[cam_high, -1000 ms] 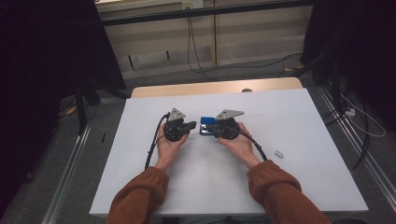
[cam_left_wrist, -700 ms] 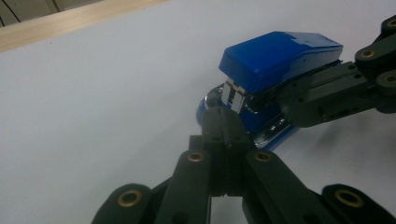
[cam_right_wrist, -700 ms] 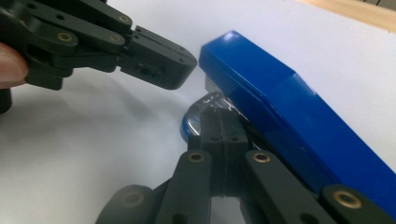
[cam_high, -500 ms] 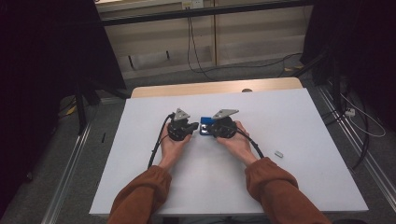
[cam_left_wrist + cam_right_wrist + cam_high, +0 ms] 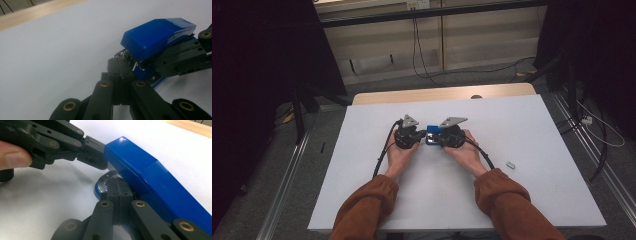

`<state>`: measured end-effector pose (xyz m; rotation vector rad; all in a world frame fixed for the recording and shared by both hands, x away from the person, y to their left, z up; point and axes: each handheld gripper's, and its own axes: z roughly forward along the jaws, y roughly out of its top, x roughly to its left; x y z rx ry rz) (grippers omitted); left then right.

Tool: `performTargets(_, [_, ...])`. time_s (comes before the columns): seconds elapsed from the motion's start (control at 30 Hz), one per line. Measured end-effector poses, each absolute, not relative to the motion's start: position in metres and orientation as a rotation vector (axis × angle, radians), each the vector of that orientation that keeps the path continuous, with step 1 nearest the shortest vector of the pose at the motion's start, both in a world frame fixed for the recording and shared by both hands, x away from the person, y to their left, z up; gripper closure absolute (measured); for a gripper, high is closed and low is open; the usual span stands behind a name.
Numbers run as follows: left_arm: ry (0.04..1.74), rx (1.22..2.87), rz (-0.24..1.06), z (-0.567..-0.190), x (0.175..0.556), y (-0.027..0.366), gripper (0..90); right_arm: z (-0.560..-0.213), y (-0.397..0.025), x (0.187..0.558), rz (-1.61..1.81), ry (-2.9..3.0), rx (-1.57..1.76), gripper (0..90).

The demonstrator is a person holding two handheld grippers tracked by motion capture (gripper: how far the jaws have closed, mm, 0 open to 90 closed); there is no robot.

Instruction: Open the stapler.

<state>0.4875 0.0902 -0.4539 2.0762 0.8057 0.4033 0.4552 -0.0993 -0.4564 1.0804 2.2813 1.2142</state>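
Held mid-surface between both tongs: glossy blue plastic stapler (image 5: 432, 135) with chrome mechanism, lid raised. Left tongs (image 5: 120, 72) pressed together at metal front end; right tongs (image 5: 117, 187) likewise pinched shut against its underside. Likely rigid, light, slick on top; best gripped by metal base. White surface (image 5: 522, 200) below.

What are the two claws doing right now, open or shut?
Left claw: shut on the blue stapler, at its metal end.
Right claw: shut on the same stapler, low on its base.
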Motion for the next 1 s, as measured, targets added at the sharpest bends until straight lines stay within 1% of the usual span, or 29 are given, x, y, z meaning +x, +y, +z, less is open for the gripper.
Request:
performTargets(0.17, [0.783,2.085,0.418,-0.4520,0.4862,0.0902,90.0,-0.4563,-0.0993,0.4554,1.211,2.286,1.072,90.0])
performTargets(0.37, [0.796,2.068,0.401,-0.4478,0.4818,0.0906,90.0,-0.4572,-0.1000,0.4550,1.228,2.277,1.092,90.0])
performTargets(0.47, [0.794,2.067,0.413,-0.4471,0.4814,0.0899,90.0,-0.4573,-0.1004,0.4555,1.233,2.279,1.090,90.0])
performTargets(1.0, [0.796,2.025,0.382,-0.4426,0.4824,0.0909,90.0,-0.4573,-0.1004,0.4557,1.233,2.280,1.089,90.0])
